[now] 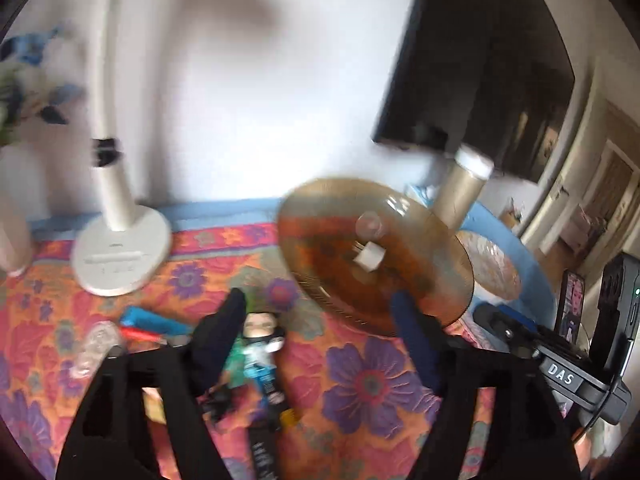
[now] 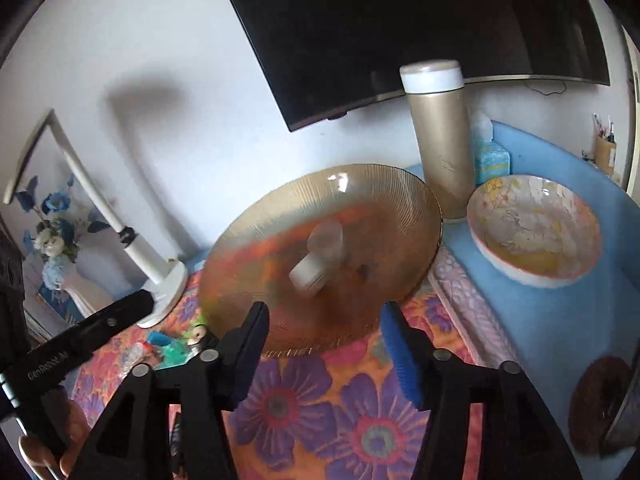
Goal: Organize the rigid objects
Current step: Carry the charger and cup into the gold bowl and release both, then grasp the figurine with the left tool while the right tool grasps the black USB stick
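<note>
An amber ribbed glass plate sits on the floral cloth and holds a small clear cup and a white block. It also shows in the left wrist view. My right gripper is open, its fingers just short of the plate's near rim. My left gripper is open and empty above a small doll figure and a blue and red piece; its right finger overlaps the plate's near rim in the image.
A gold flask and a patterned bowl stand on the blue mat behind the plate. A white desk lamp stands at the back left, a vase of blue flowers beyond it. A dark screen hangs above.
</note>
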Tool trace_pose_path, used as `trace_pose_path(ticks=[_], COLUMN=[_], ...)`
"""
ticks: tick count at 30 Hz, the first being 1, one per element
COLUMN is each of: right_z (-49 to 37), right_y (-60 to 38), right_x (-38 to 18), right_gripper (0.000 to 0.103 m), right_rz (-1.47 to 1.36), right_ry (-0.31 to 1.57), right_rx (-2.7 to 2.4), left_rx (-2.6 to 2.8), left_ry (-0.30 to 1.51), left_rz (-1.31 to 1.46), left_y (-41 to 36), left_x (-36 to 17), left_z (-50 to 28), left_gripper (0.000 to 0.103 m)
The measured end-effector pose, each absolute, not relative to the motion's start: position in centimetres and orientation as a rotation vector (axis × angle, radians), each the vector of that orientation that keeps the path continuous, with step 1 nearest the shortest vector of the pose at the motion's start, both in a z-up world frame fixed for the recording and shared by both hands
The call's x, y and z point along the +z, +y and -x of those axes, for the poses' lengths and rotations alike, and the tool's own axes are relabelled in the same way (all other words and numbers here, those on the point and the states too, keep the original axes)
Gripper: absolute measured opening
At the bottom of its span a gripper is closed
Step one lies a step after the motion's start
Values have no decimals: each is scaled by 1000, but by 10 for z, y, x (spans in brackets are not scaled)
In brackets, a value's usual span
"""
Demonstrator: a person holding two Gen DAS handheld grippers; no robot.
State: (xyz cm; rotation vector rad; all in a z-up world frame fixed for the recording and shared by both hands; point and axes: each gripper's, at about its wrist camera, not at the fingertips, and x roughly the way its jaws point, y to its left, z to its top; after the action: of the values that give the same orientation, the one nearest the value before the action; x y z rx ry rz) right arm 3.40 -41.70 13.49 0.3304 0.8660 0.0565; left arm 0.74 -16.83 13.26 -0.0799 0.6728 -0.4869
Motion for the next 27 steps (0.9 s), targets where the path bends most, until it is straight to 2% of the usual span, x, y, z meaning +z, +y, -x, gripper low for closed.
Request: trace_pose_path(ticks=[5, 7, 8, 15, 17, 27], right_z=[-14, -11, -9, -13, -17, -22], right_y=[-354, -327, -318, -298, -305, -333], right_x=[143, 135, 128, 59, 56, 43], right_gripper=[65, 84, 86, 86, 86, 87], right_rz=[-224, -202, -202, -150, -182, -367], right_ry=[888, 908, 913, 1027, 1040, 1092], right_rx=[228, 279, 295, 197, 208, 223], left_rx=[-330, -243, -203, -60, -72, -168], left_ry=[579, 572, 582, 710, 825, 821], left_rz=[101, 97, 97, 57, 107, 271], left_y=[-88, -58, -44, 10, 19, 40], left_x=[140, 129, 121, 40, 19, 18], left_z=[38, 50, 54, 49, 37, 39], left_gripper=[84, 93, 96, 96, 95, 96])
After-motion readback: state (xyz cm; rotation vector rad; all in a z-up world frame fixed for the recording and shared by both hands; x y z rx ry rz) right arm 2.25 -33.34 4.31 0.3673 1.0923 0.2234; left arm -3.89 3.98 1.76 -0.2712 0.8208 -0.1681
